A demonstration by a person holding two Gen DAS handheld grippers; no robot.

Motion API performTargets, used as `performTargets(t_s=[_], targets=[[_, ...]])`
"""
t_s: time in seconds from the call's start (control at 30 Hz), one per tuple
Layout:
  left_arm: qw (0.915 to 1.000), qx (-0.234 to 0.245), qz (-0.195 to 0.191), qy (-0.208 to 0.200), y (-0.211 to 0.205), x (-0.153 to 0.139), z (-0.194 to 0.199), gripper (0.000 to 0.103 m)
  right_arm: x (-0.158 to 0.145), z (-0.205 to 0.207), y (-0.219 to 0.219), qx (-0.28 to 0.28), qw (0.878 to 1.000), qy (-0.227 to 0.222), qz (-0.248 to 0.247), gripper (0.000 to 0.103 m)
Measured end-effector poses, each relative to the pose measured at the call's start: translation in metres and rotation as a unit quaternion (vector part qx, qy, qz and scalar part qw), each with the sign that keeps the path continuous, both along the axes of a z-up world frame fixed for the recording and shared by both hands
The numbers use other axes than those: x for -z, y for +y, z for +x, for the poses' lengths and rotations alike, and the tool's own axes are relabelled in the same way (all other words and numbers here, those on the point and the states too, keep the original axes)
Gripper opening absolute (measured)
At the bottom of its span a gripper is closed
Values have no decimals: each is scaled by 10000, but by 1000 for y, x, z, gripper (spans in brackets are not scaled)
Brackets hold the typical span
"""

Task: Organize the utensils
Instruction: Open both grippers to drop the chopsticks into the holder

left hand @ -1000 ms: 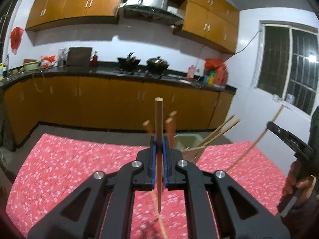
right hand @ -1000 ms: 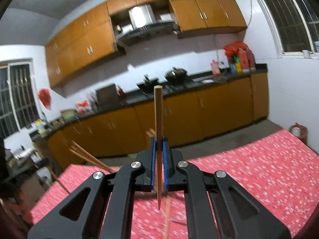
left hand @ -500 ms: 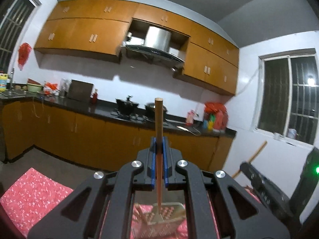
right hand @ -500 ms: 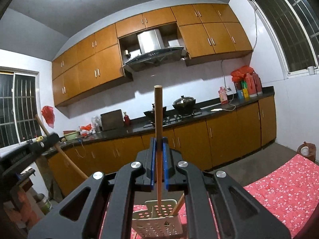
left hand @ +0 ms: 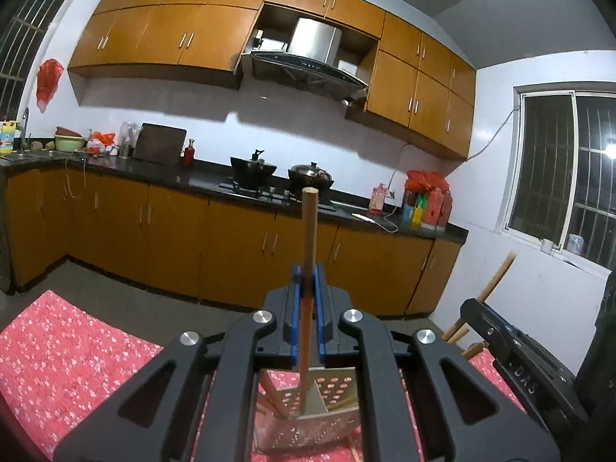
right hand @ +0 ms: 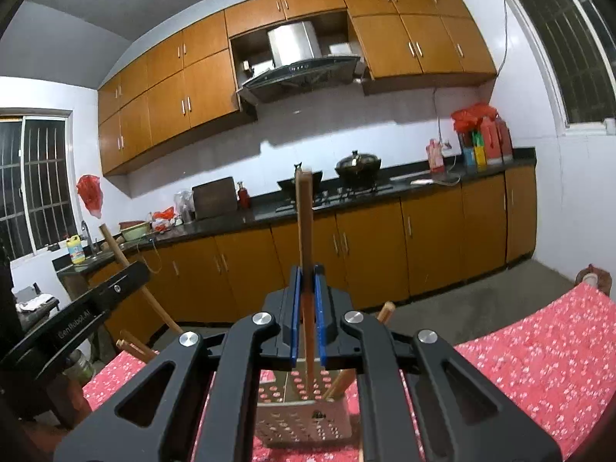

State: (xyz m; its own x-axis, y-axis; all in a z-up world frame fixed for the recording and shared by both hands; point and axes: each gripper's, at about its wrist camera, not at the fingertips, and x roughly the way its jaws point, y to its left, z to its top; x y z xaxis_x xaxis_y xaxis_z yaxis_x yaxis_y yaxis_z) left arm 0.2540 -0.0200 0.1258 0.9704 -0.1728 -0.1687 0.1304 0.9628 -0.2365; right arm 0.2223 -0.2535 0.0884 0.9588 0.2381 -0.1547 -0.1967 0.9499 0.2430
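step: lowering chopsticks into perforated holder (left hand: 308,419) at 6 o'clock | left gripper (left hand: 307,288) clenched on chopstick (left hand: 309,238) | right gripper (right hand: 307,288) clenched on its chopstick (right hand: 305,231) | next: release once tips are inside (both upright)

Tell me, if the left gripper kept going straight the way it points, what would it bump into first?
Hard to judge depth, but the left gripper, shut on a chopstick, points over the holder toward the lower cabinets. Those likely come first, across open floor.

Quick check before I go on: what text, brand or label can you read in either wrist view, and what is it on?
"GenRobot.AI": on the left gripper, right wrist view.
"DAS": on the right gripper, left wrist view; anything further is cut off.
Yellow bottle label by the sink: too small to read.
Counter bottles: too blurred.
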Motion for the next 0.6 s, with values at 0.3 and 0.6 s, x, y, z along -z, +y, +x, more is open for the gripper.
performTargets(t_s=[0.3,0.6], targets=[[9998,20,-145,-127,11,-11,-23,18,-11,-24,-17,115,9999,-74,84,30],[9996,-124,-251,75,45,2,-76,25,27,-42,-59,592,9955,736,-27,30]])
